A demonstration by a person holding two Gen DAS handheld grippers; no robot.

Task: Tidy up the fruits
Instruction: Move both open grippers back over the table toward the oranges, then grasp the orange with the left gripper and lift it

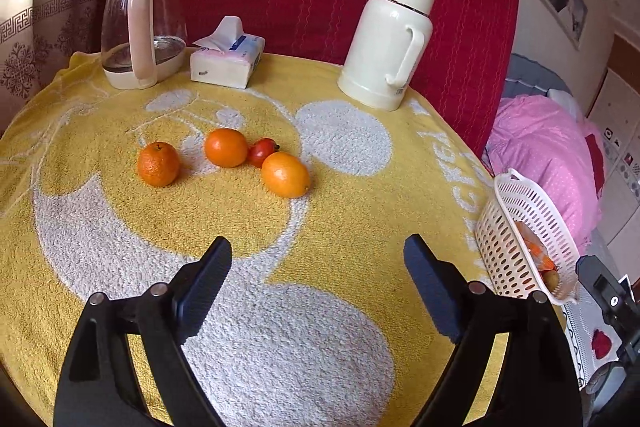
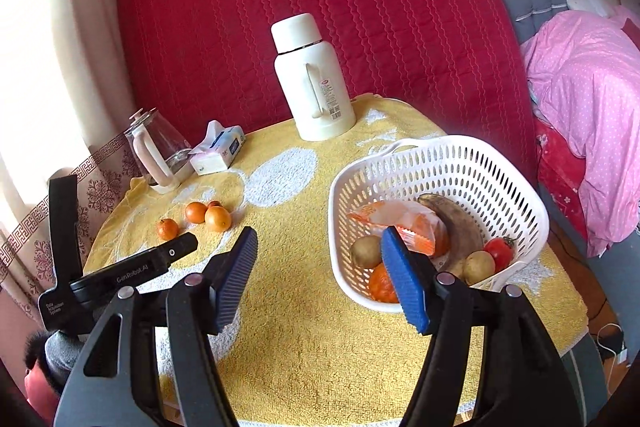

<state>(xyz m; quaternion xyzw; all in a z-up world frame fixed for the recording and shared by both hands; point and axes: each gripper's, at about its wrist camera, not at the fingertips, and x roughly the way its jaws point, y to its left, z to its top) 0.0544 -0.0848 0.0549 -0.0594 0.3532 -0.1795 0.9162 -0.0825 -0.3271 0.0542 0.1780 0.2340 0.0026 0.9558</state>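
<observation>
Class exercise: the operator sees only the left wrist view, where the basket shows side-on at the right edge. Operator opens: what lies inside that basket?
Observer: The basket holds a brown banana.
Operator: Any tomato in there, like the one on the towel?
Observer: Yes, a red tomato lies by the near rim.
Operator: Is the right gripper holding fruit?
Observer: No, the right gripper is open and empty, in front of the basket.
</observation>
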